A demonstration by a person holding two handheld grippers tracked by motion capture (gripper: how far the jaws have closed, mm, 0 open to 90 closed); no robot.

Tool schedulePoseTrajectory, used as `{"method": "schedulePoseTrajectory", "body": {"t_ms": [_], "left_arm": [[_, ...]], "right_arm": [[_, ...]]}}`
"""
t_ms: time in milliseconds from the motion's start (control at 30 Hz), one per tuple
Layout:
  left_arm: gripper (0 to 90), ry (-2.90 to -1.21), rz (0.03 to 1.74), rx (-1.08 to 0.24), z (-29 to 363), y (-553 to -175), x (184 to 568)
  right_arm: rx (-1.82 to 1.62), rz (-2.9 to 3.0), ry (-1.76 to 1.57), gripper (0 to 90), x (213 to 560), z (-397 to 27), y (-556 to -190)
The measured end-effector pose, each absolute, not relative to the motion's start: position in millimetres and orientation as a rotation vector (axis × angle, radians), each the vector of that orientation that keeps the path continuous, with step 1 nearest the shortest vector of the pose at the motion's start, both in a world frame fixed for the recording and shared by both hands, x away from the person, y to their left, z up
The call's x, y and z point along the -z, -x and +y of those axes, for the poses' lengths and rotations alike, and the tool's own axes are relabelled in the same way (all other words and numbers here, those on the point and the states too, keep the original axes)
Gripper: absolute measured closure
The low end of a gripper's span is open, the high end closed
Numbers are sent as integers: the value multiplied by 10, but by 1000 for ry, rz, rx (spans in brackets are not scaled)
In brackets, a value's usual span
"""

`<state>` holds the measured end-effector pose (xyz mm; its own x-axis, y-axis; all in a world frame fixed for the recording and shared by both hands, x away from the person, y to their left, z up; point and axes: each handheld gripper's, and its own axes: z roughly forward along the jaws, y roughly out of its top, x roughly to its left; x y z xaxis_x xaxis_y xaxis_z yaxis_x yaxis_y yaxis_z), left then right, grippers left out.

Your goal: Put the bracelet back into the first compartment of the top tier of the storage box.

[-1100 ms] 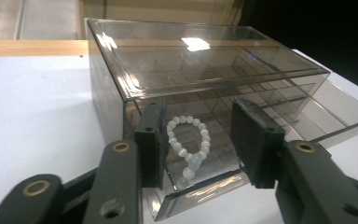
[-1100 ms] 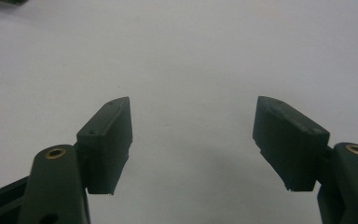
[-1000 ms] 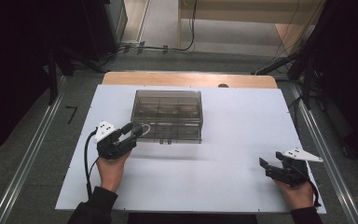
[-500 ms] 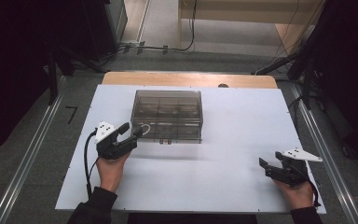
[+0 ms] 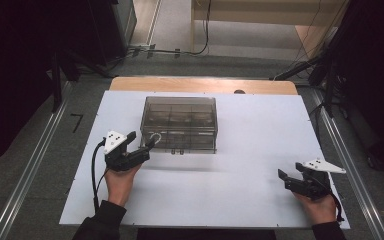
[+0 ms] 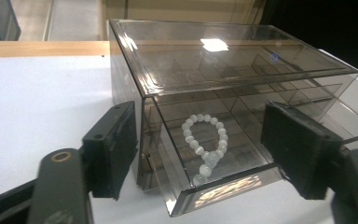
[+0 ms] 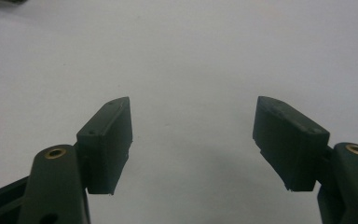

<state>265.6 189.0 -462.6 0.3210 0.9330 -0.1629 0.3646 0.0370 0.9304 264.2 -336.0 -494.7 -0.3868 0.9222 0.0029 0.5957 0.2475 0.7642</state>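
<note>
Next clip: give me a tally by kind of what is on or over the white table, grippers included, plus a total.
Grippers: 2, the left gripper and the right gripper, both with jaws apart.
Clear smoky storage boxes: 1, the box.
Bead bracelets: 1, the white bracelet, lying inside the box at its near left corner.
Total: 4

No readable txt, labels, brand marks or nos. anywhere. Smoky clear box (image 6: 223,60) has a tiny blue dot on its lid, too small to read. White counter (image 5: 260,150) is blank; nothing legible on what shows of the floor.
</note>
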Motion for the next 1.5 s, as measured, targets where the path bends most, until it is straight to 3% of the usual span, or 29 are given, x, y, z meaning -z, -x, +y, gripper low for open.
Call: {"method": "schedulePoseTrajectory", "body": {"t_ms": [167,533,1500], "left_arm": [[174,-1530,1254,-683,1887,-2660,4628],[126,-1538,1272,-684,1881,-2654,4636],[120,-1539,1292,-687,1963,-2529,4674]], "right_arm": [[-965,2076,-1380,265,4947,-3357,-2644],[-966,2075,-1383,265,4947,-3361,-2644],[-969,2074,-1382,265,4945,-3374,-2640]]}}
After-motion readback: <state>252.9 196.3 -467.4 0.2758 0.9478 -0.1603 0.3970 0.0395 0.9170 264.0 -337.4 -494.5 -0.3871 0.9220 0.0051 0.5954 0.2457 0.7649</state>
